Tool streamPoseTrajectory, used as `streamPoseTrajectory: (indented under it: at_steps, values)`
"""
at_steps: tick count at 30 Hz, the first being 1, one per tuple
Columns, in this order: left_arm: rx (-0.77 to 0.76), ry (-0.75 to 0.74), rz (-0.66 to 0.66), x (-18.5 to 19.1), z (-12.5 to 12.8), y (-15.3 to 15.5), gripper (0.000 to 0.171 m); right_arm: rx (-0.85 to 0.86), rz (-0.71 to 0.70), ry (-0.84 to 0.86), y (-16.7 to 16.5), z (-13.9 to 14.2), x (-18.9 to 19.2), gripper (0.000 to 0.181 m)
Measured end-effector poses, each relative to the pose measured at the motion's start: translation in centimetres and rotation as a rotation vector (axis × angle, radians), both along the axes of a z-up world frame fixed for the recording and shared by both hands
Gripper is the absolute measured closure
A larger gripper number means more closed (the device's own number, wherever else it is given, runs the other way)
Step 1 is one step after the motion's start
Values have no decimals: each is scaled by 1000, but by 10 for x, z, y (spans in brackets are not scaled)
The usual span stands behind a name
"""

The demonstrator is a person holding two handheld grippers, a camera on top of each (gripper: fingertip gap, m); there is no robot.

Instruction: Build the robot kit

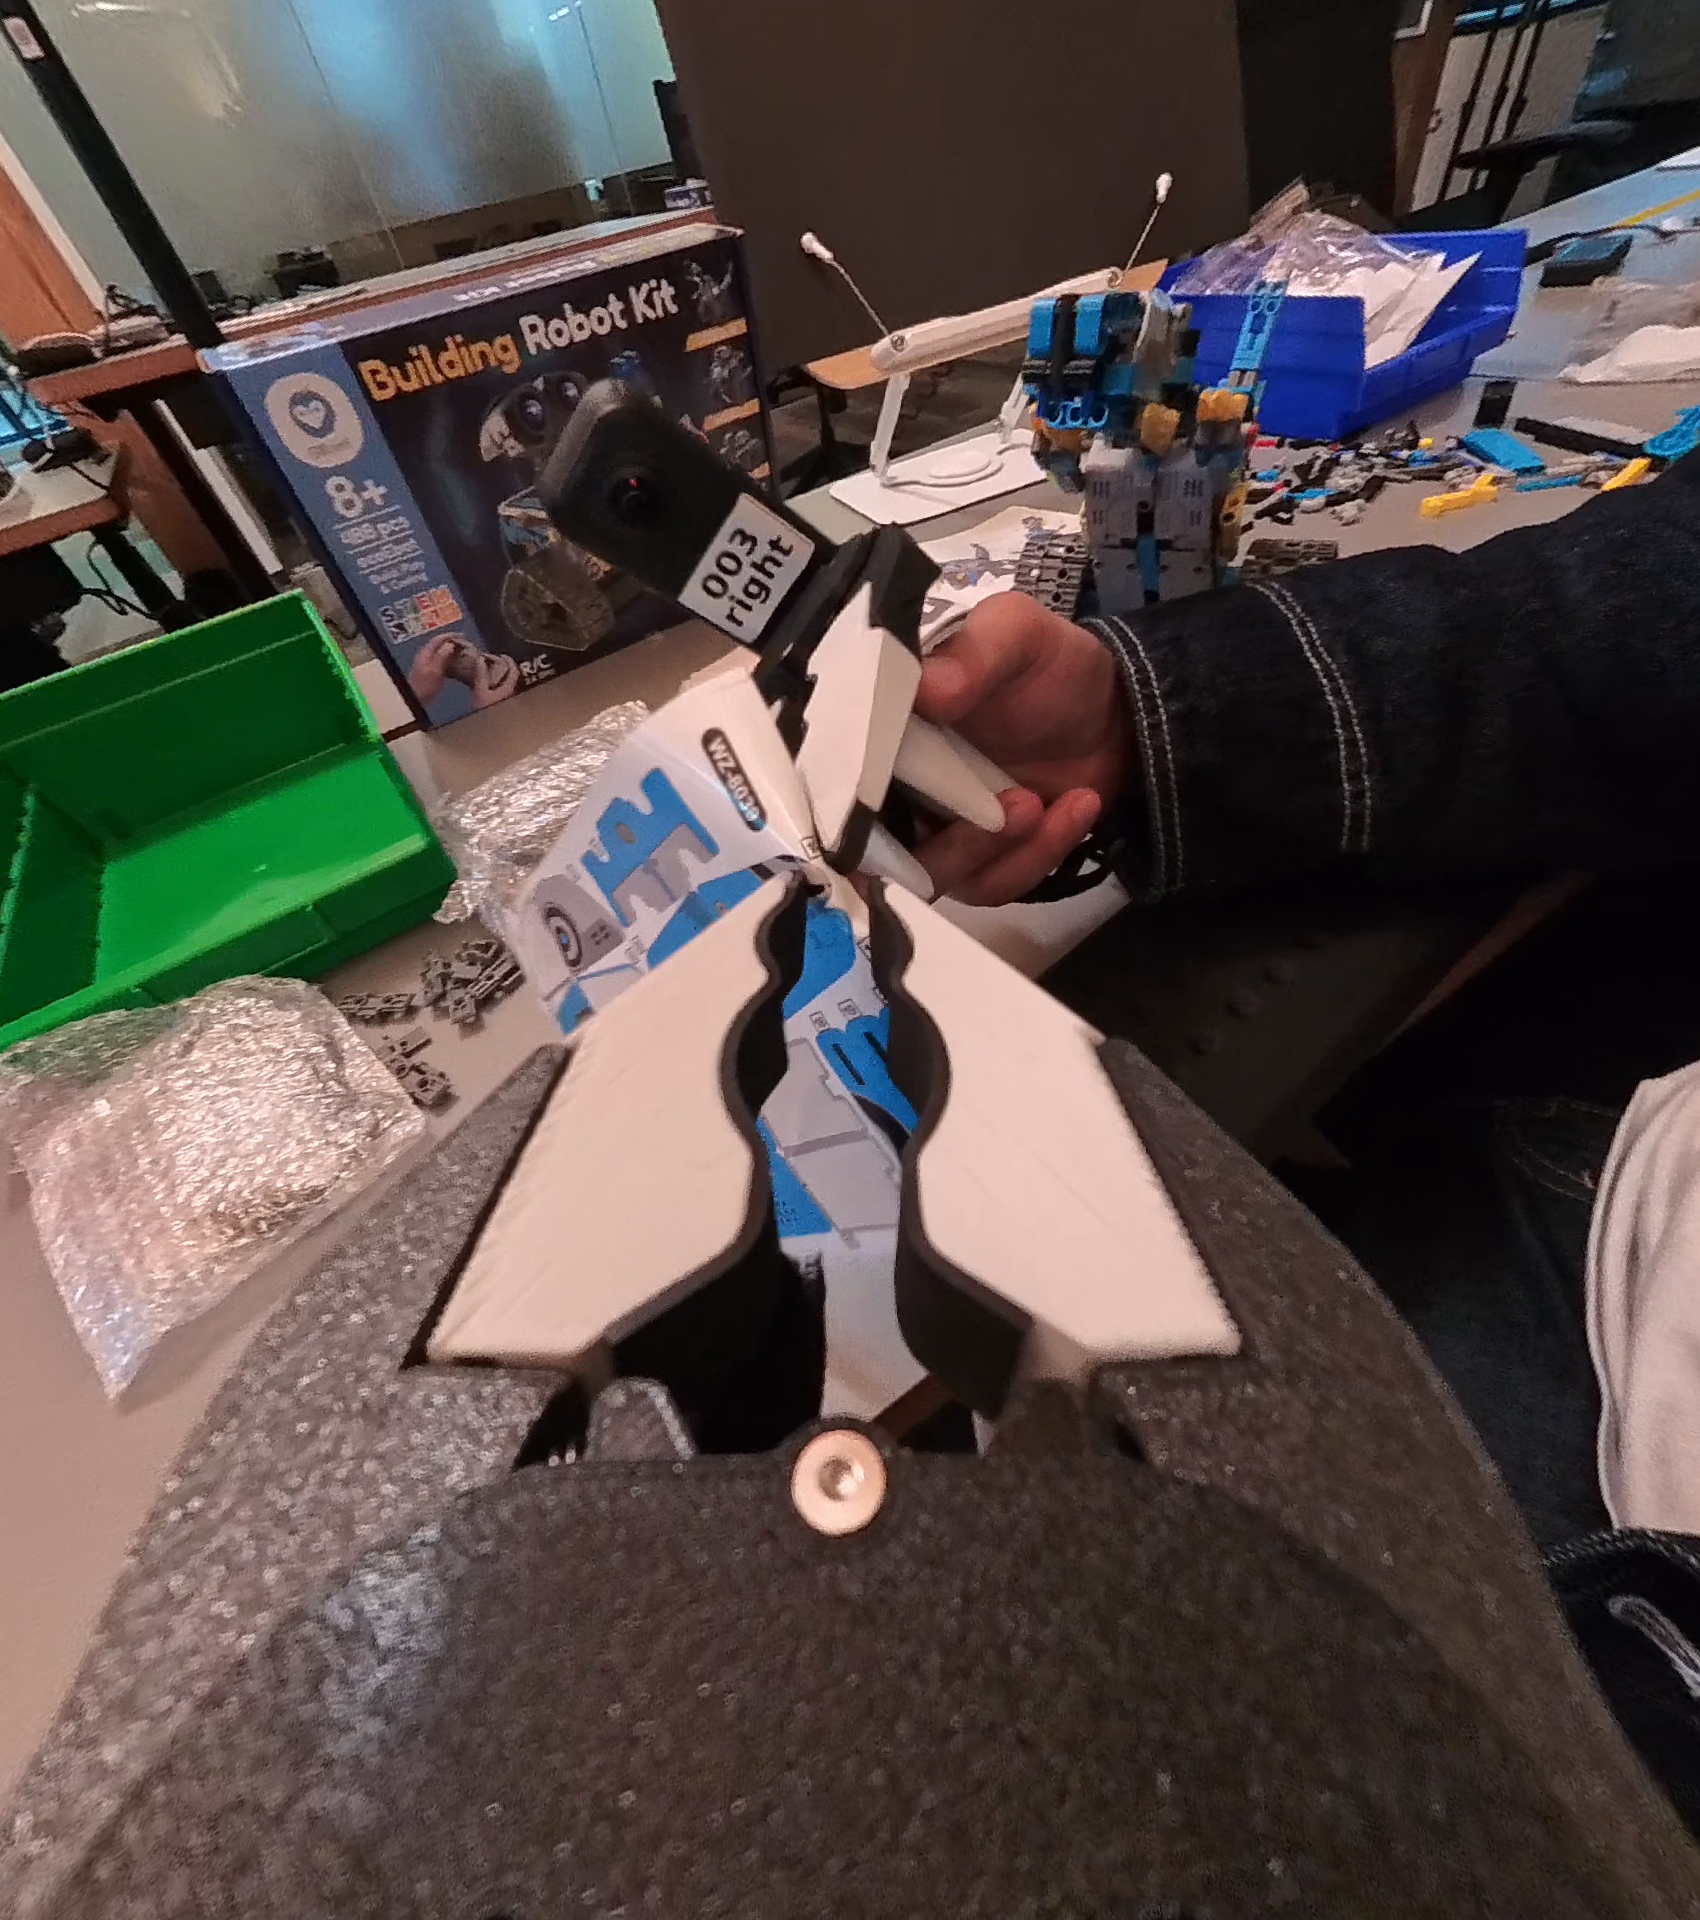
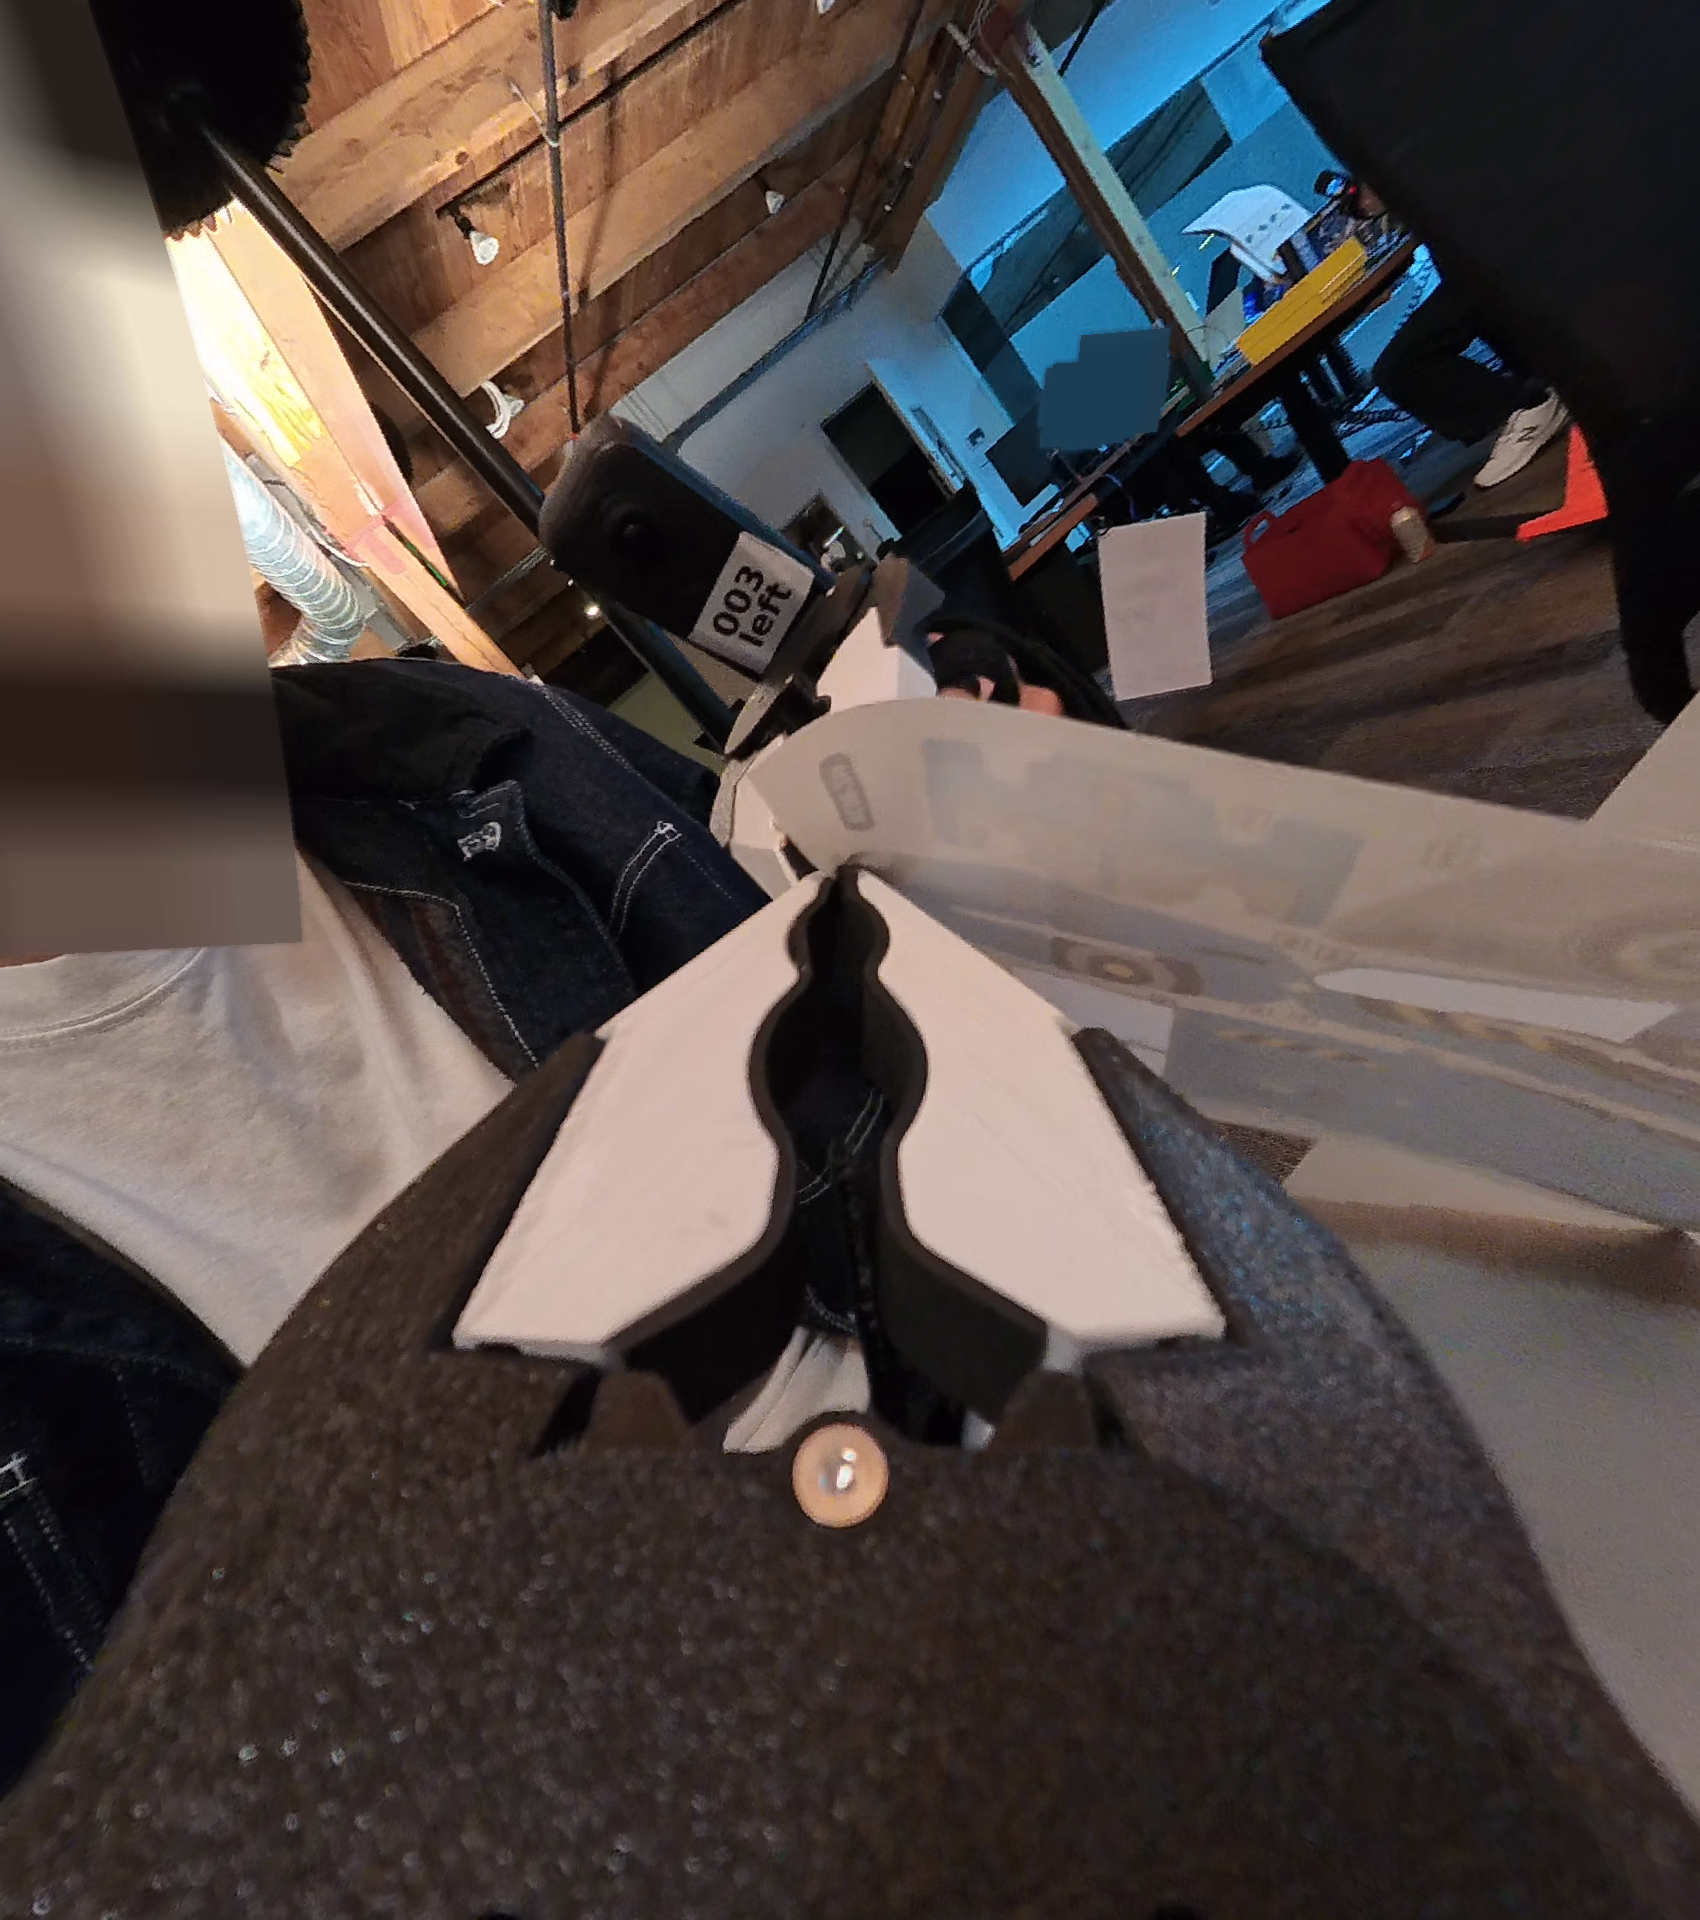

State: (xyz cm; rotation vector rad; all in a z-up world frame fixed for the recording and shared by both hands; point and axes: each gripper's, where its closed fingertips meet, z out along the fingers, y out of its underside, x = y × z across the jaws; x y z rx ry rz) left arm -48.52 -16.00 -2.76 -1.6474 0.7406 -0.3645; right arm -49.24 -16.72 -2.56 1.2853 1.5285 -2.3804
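A white instruction booklet point(image 1: 638, 862) printed with blue and grey pictures is held up above the table between both grippers. My left gripper point(image 1: 830, 894) is shut on one of its sheets, which runs down between the fingers. My right gripper point(image 1: 830, 847), held by a hand point(image 1: 1022, 748) in a denim sleeve, meets the booklet tip to tip with the left one. In the right wrist view my right gripper point(image 2: 841, 883) is shut on the edge of the booklet point(image 2: 1241, 883), whose page spreads out to the right. The left gripper point(image 2: 856, 665) shows just beyond it.
A green bin point(image 1: 150, 831) stands at the left, a dark kit box point(image 1: 513, 436) behind it. Bubble-wrap bags point(image 1: 202, 1143) and small grey parts point(image 1: 451, 987) lie near. A built blue and grey robot model point(image 1: 1137, 436), a blue bin point(image 1: 1345, 332) and scattered parts point(image 1: 1397, 468) are at the back right. My two grippers' fingertips are within a few centimetres of each other.
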Motion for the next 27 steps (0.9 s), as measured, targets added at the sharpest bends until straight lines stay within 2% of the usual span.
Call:
streamPoseTrajectory:
  at_steps: [2, 3, 5, 7, 9, 12, 13, 14, 15, 16, 18, 20, 23, 27]
  values:
    - [-8, -21, -22, 0, 1, -3, 162, -2, 14, 2, -2, 0, 1, 181]
    - [-11, -50, -30, -1, 3, -4, 166, -5, 21, 5, -2, 0, 2, 181]
    - [-2, -140, -49, -10, 12, -5, 165, -19, 55, 22, -4, 4, 8, 181]
    - [-42, -242, -139, -15, 21, -8, 139, 2, 93, 19, -9, 2, 13, 181]
    - [-91, -280, -235, -17, 29, -6, 122, 32, 170, 17, -20, 1, 22, 181]
    - [-268, -176, -432, -7, 12, -8, 106, 96, 265, 23, -36, 1, 35, 181]
    - [-342, -134, -512, -1, 4, -13, 95, 124, 271, 21, -39, 0, 37, 181]
    - [-403, -102, -594, 5, -1, -19, 97, 157, 263, 14, -39, -2, 37, 181]
    - [-464, -69, -663, 9, -8, -25, 106, 183, 251, 7, -38, -4, 37, 181]
    - [-516, -24, -690, 10, -16, -26, 110, 206, 223, 3, -34, -6, 36, 181]
    - [-582, 66, -676, 7, -32, -21, 126, 244, 158, -13, -23, -9, 33, 181]
    - [-596, 100, -664, 0, -35, -21, 137, 276, 100, -39, -10, -15, 30, 181]
    - [-579, 26, -656, -7, -27, -21, 146, 279, 14, -55, 7, -17, 25, 181]
    - [-545, -114, -637, -10, -23, -13, 163, 263, -34, -67, 17, -19, 20, 181]
